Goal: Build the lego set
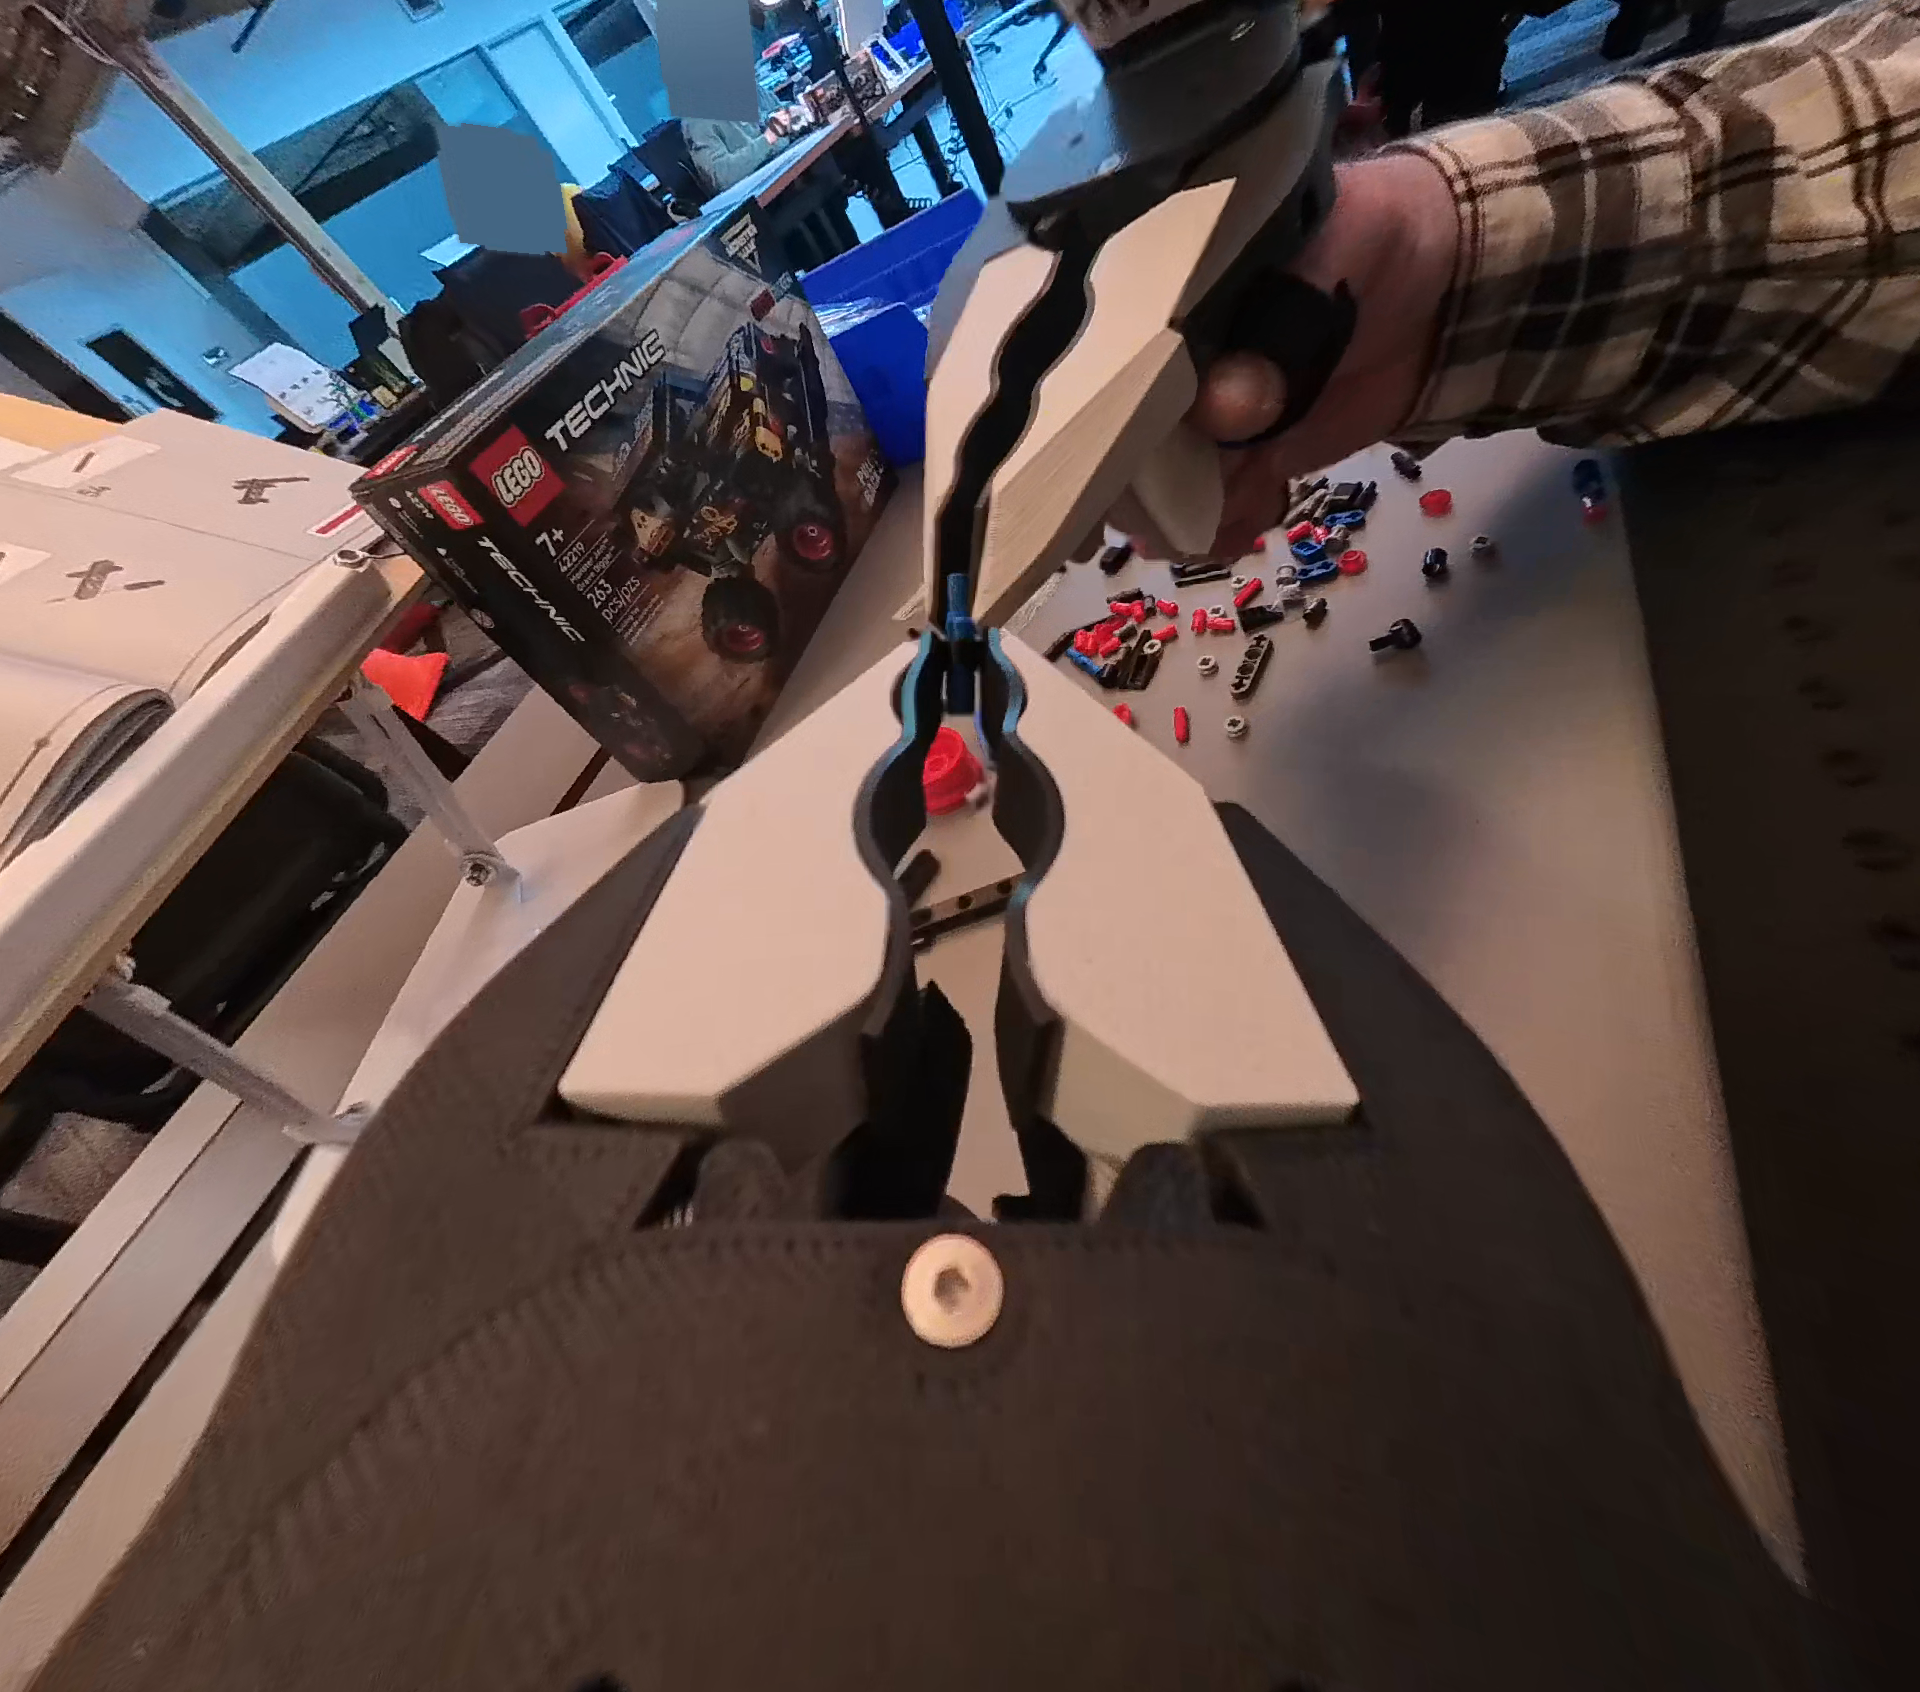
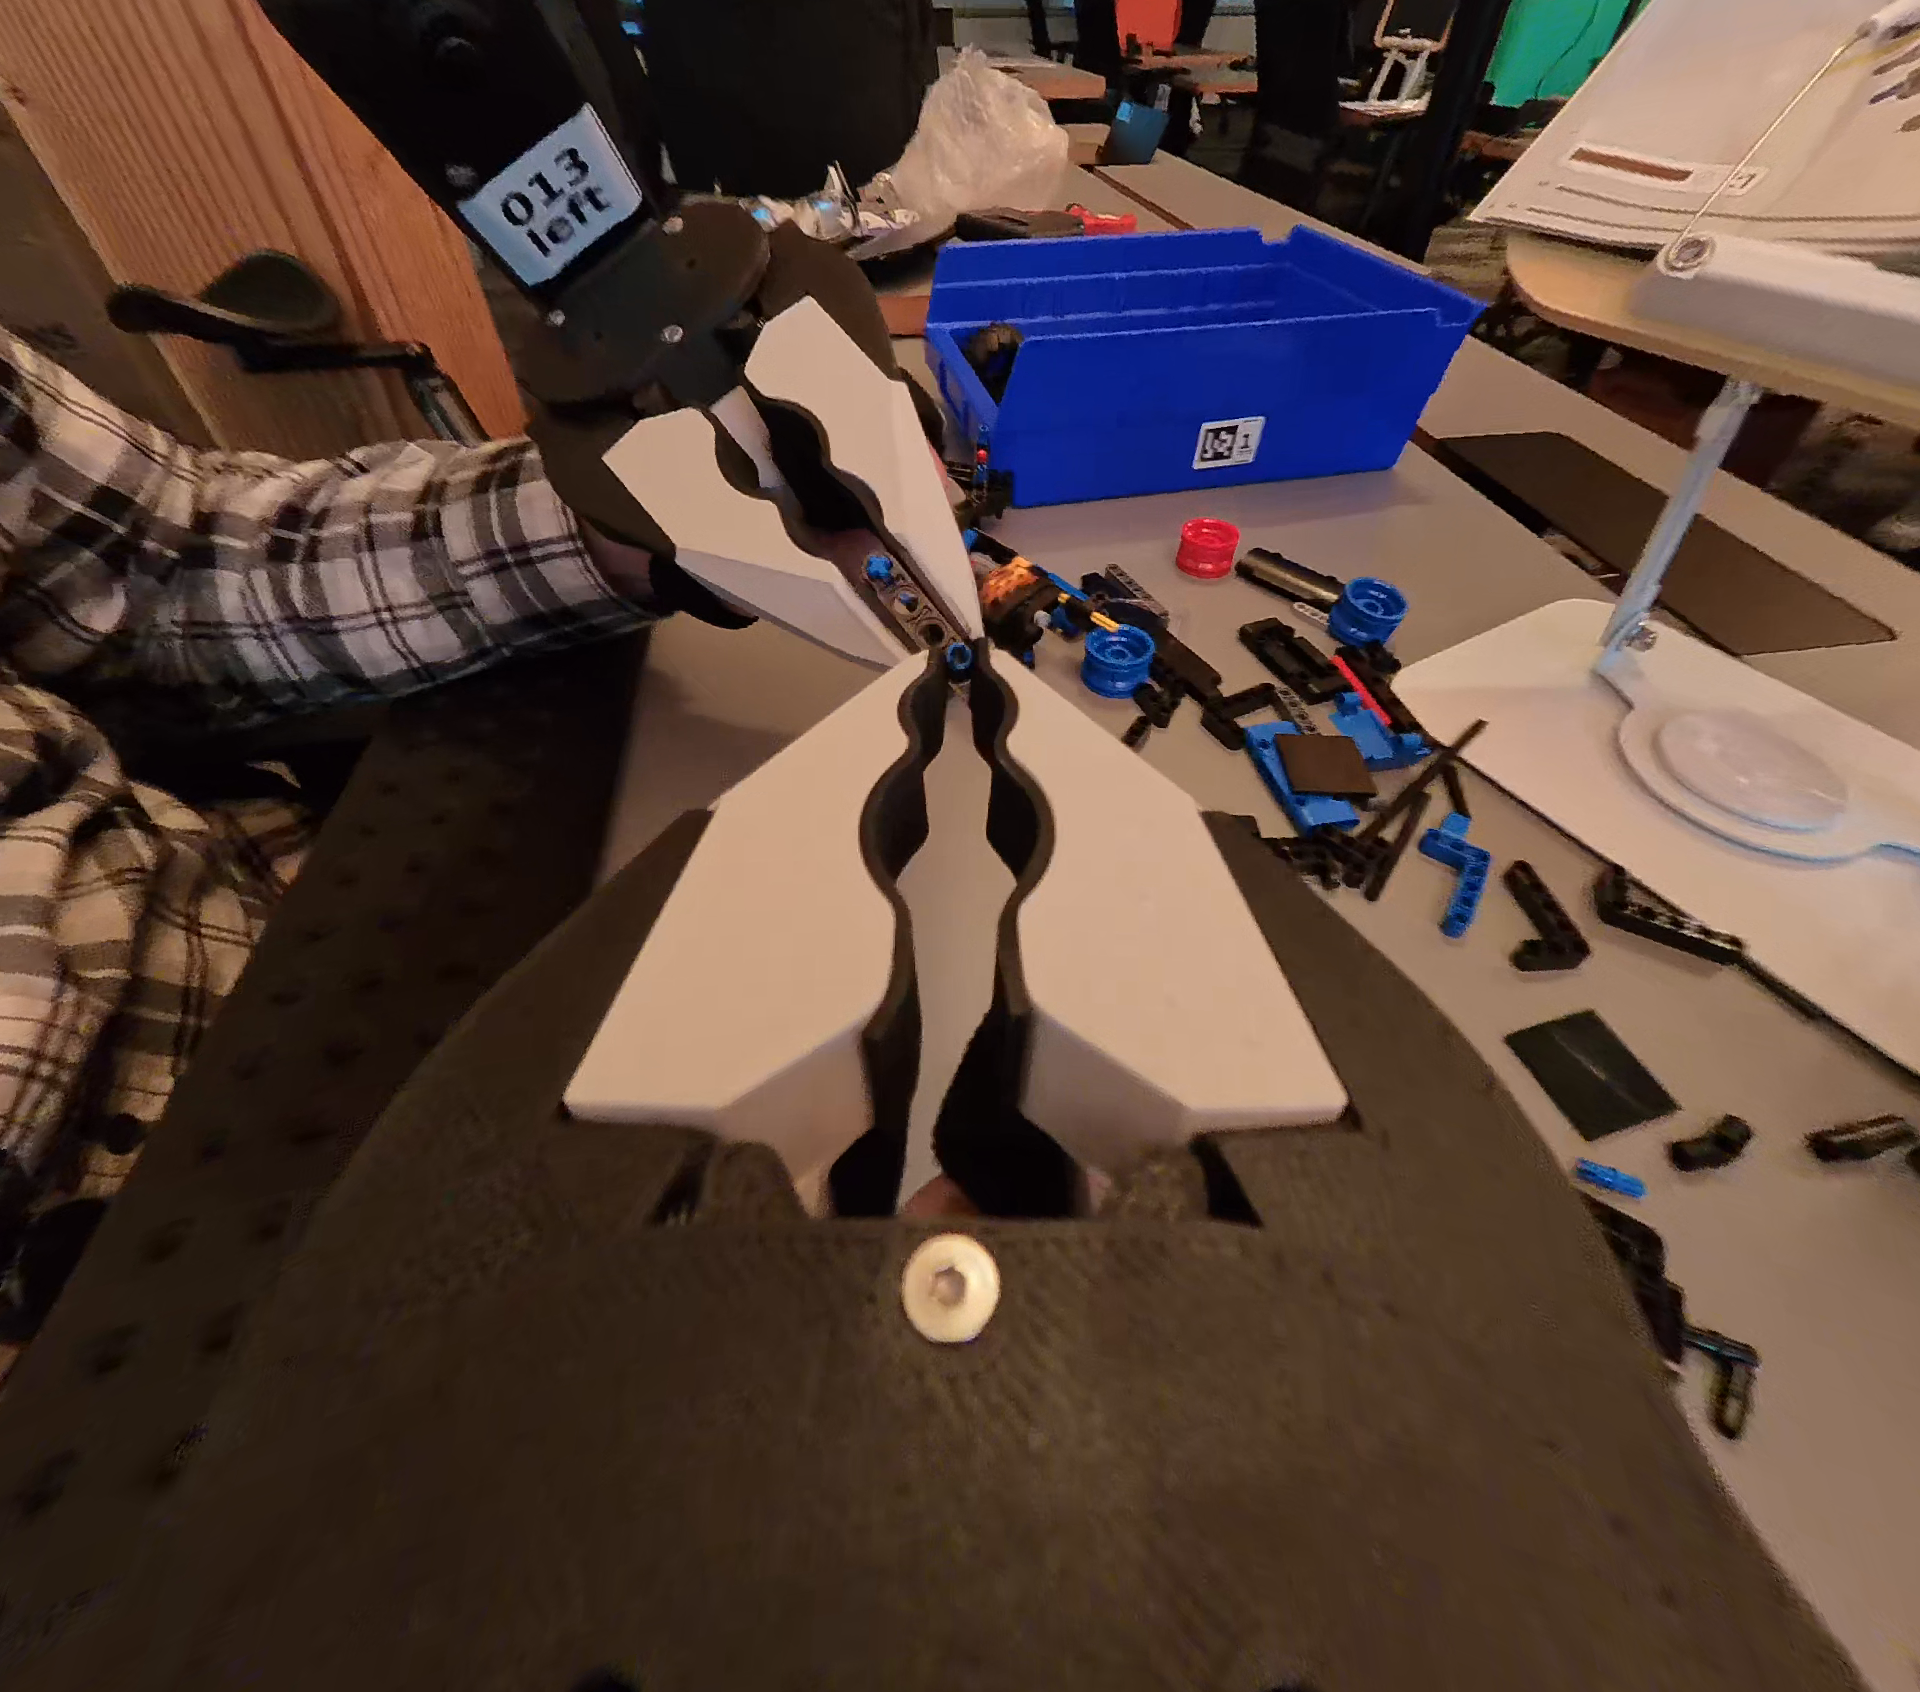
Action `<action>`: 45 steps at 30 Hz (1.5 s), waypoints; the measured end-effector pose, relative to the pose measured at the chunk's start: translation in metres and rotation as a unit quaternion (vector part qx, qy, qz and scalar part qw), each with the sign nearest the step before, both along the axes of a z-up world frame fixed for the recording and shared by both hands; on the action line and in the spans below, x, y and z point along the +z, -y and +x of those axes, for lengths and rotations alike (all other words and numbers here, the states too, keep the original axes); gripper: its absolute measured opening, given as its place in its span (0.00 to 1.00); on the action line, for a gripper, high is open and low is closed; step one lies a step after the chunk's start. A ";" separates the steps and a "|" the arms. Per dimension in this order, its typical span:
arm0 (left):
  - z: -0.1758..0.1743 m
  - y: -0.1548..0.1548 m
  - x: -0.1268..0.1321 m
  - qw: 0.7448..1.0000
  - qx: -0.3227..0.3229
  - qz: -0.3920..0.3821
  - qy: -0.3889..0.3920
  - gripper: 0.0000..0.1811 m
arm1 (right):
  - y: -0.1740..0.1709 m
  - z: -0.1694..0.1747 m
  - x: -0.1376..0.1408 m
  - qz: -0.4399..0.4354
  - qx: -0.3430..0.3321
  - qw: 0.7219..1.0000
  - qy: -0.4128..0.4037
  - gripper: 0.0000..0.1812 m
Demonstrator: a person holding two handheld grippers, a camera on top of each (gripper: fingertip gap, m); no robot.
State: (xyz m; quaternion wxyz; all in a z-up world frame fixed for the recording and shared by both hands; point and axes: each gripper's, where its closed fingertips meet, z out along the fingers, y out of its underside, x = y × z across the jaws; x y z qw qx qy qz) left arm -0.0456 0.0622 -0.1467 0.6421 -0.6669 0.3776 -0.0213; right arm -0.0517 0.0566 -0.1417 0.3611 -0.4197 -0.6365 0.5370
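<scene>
a grey table (image 2: 1403, 562) in a large workshop room with windows, chairs and other benches behind holds scattered lego pieces (image 2: 1340, 738) in black, blue and red, among them blue wheel hubs (image 2: 1117, 662) and a red hub (image 2: 1208, 547). a blue bin (image 2: 1195, 364) stands at the far side, the set's box (image 1: 644, 520) stands upright near the table edge, and an open instruction booklet (image 2: 1766, 84) rests on a white stand (image 2: 1662, 707) to the right. more small red and black pieces (image 1: 1195, 624) lie beyond the grippers in the left wrist view. the left gripper (image 1: 961, 655) is closed on a dark lego beam (image 2: 914, 608) carrying blue pins, held above the table. the right gripper (image 2: 961, 668) is pinched on a small blue pin (image 2: 958, 657) at its tips, and that pin sits right against the end of the beam, the two grippers meeting tip to tip. plaid sleeves (image 2: 312, 562) show behind both.
</scene>
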 end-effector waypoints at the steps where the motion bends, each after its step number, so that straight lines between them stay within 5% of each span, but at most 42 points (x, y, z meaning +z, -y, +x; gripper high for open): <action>1: -0.001 0.001 0.001 1.000 0.002 0.005 -0.005 0.02 | 0.000 0.000 0.002 -0.002 -0.002 1.000 -0.002 0.01; 5: -0.005 0.004 0.011 0.999 0.014 0.035 -0.017 0.02 | 0.003 -0.003 0.013 -0.073 0.010 0.997 -0.008 0.00; 12: -0.002 0.008 0.013 1.000 -0.001 0.029 -0.003 0.02 | 0.005 0.004 0.019 -0.020 0.003 0.999 -0.026 0.00; 14: -0.038 0.001 -0.007 0.997 0.065 0.004 -0.050 0.02 | -0.021 0.024 0.055 -0.085 -0.015 0.992 -0.095 0.00; 15: -0.042 0.008 0.006 0.999 0.046 0.002 0.020 0.02 | -0.035 0.031 0.057 -0.073 -0.037 0.992 -0.099 0.00; 17: -0.024 0.010 0.034 0.999 0.025 0.042 0.022 0.02 | -0.027 0.020 0.037 -0.037 -0.038 0.997 -0.059 0.00; 21: -0.008 0.000 0.000 1.000 0.016 -0.007 0.004 0.02 | -0.022 0.015 0.029 -0.005 -0.041 0.998 -0.054 0.00; 26: -0.005 -0.001 0.003 0.999 0.026 0.019 -0.030 0.02 | -0.002 -0.001 -0.001 -0.002 -0.011 1.000 0.005 0.06; 45: 0.000 -0.004 -0.003 0.986 0.061 0.066 -0.139 0.02 | -0.003 -0.001 -0.004 -0.013 -0.015 1.000 0.017 0.02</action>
